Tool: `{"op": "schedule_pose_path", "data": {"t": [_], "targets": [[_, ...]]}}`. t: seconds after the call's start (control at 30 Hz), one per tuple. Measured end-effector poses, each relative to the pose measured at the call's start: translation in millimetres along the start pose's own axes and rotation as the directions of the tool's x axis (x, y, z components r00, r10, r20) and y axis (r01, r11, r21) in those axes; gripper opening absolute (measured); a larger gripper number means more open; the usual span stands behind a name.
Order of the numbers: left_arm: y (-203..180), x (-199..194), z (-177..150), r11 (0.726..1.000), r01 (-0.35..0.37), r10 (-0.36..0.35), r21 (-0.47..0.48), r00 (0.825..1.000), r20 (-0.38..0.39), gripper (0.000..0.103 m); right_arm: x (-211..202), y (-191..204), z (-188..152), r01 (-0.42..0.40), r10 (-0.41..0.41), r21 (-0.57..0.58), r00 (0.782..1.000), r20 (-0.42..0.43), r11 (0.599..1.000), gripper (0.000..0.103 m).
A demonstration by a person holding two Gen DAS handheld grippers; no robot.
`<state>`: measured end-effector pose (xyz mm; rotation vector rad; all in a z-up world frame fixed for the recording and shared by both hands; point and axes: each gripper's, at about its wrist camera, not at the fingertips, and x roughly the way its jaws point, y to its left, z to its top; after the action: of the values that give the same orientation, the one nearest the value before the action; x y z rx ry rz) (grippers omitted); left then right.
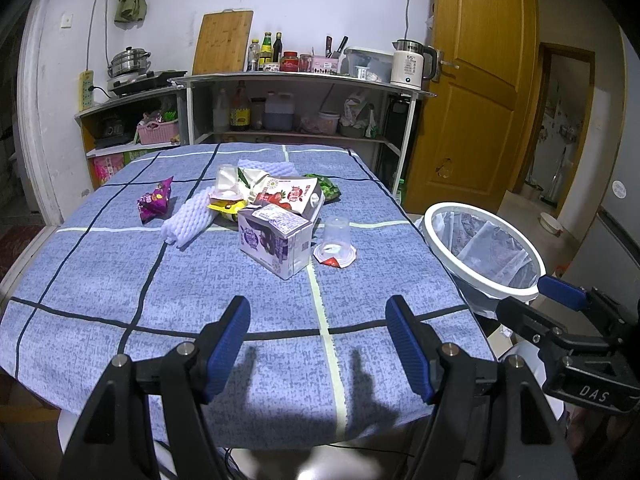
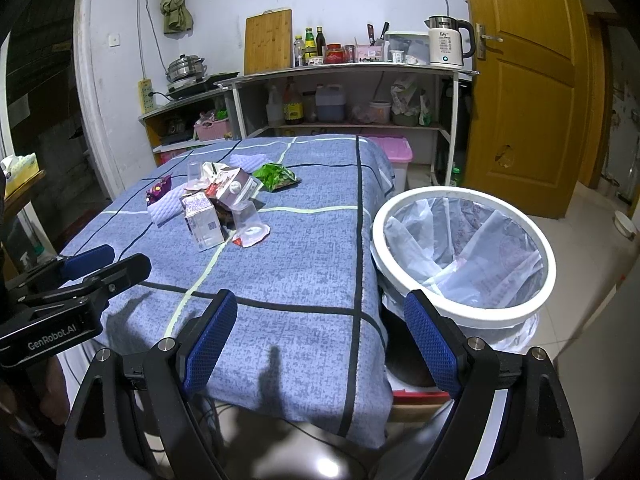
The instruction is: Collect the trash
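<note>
My left wrist camera looks forward from the near edge of the blue checked tablecloth toward the far shelves; my right one sits further right — above the white-rimmed, bag-lined bin. Both share the tabletop litter.

This is a lived-in home kitchen. Against the white back wall stands an open shelf unit whose top carries a wooden cutting board leaning on the wall, sauce bottles, jars, a knife holder and a white electric kettle. Its lower shelf holds oil jugs, bottles and bags. At the unit's left end, a steel steamer pot sits on a cooktop, next to a power strip on the wall. A worktop covered in a blue checked cloth fills the foreground, with a bag-lined white trash bin just off its right edge. A wooden door and tiled floor close the room.
</note>
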<state>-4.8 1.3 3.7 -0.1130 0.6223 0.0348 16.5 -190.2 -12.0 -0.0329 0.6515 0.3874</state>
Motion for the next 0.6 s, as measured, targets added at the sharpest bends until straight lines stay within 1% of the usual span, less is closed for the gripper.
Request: {"op": "schedule_pose_path", "data": {"t": [0.6], "targets": [[1.0, -0.4, 0.6, 1.0, 0.002, -0.002, -0.001, 1.0, 0.002, 0.072, -0.5, 0.4, -0.4, 0.001, -0.001, -0.002, 1.0, 0.002, 1.0, 0.086]]}}
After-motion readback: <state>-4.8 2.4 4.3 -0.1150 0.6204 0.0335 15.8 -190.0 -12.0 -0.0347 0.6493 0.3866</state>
